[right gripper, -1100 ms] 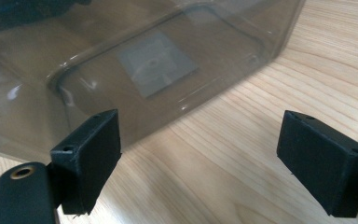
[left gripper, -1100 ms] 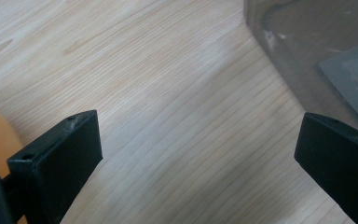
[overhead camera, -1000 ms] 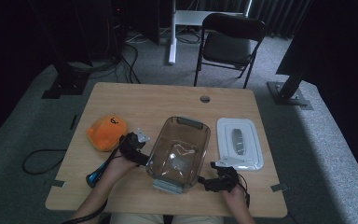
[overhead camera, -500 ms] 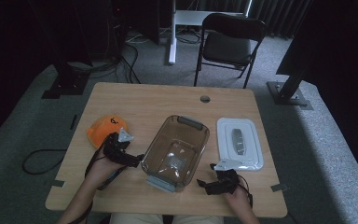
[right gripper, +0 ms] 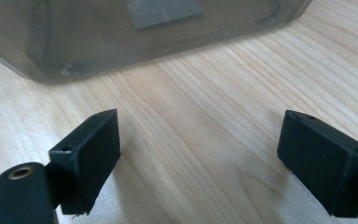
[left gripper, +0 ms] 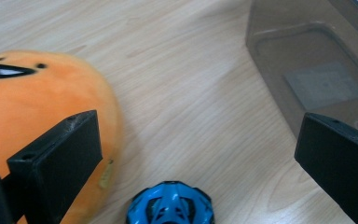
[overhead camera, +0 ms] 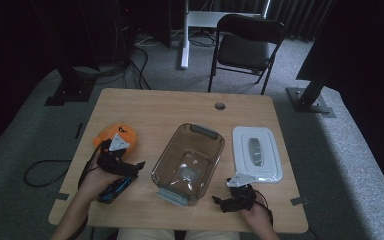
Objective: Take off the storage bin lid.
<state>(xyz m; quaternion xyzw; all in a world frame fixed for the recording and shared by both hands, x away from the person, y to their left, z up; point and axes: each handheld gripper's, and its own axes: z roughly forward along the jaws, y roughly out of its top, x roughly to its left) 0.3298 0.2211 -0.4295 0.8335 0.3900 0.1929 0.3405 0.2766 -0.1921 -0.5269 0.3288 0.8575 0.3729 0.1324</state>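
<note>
Positioning the left gripper point(overhead camera: 130, 167) for a pick is the step in hand, judged from its place between 2 candidate items. Its jaws stand wide apart and hold nothing. In the left gripper view the blue toy point(left gripper: 170, 204) lies on the table point(left gripper: 191, 93) directly between the jaws at the bottom edge, and the orange plush point(left gripper: 32, 116) sits against the left jaw.

Procedure, as a recommendation:
1. Centre the jaws over the blue toy, clear of the plush, so that closing catches 1 item only.
2. Lower until the pads bracket the toy's sides, then close.
3. Lift straight up before swinging toward the clear container point(overhead camera: 189, 161), which stands just to the right with its open top facing up.

Obstructions: the plush touches or nearly touches the left jaw and may be dragged along. The container's near wall point(left gripper: 307, 70) is close to the right jaw and could be knocked.

The right gripper point(overhead camera: 230, 202) rests low at the container's near right corner, jaws wide and empty, facing the container's base point(right gripper: 144, 32). A white lid point(overhead camera: 256, 154) lies flat to the container's right, apart from it. A black chair point(overhead camera: 247, 45) stands beyond the table.
</note>
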